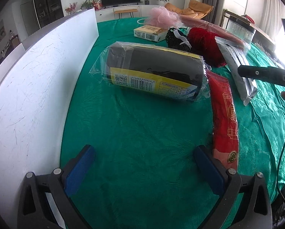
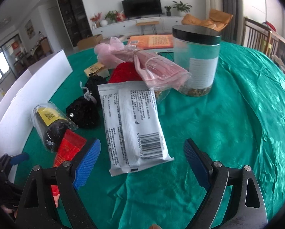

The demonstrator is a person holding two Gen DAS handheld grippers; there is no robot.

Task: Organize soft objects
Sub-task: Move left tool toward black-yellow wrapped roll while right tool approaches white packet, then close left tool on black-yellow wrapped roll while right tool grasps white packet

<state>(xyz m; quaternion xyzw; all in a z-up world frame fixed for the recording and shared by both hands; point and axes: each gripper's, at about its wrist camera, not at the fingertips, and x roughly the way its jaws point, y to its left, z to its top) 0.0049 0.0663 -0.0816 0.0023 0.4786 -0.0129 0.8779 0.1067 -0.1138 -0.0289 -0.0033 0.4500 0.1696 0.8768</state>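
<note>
Left wrist view: the left gripper (image 1: 144, 158) is held wide open above the green tablecloth (image 1: 142, 126). The right gripper (image 2: 142, 152) is also spread wide, just before the white packet (image 2: 132, 122) beside the black roll (image 2: 48, 126).

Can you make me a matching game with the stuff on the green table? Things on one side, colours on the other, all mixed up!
Things:
1. jar lid
2. mesh puff
3. flat packet
4. long pouch

Colours:
A. red
B. white with a barcode
C. black
D. pink

Pairs: 1-C, 2-D, 3-B, 4-A
</note>
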